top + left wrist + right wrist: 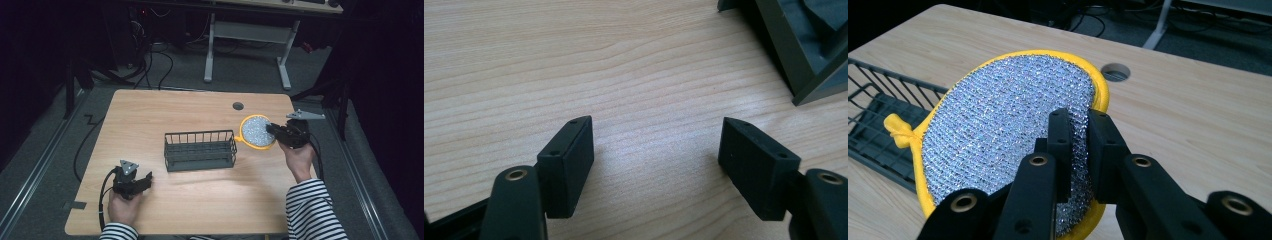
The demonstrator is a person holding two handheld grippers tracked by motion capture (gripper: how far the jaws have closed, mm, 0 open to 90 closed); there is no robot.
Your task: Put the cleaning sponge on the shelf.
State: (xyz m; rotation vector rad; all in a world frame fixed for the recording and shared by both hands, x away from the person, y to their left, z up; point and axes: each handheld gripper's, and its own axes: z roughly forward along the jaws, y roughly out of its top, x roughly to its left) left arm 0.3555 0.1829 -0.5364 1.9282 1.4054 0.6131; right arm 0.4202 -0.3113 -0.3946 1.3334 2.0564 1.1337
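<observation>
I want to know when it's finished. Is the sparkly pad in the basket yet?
Not yet. Done: the right gripper has pinched the yellow-rimmed scouring pad and holds it off the table. Left: probably putting it into the wire basket. The left gripper rests open.

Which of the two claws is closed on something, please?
The right claw: it pinches the edge of the silver, yellow-rimmed scouring pad, held up beside the wire rack. The left claw stands open over the table.

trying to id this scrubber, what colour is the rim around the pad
Yellow: the round scouring pad has a silver mesh face and yellow rim, clearest in the right gripper view.
</observation>
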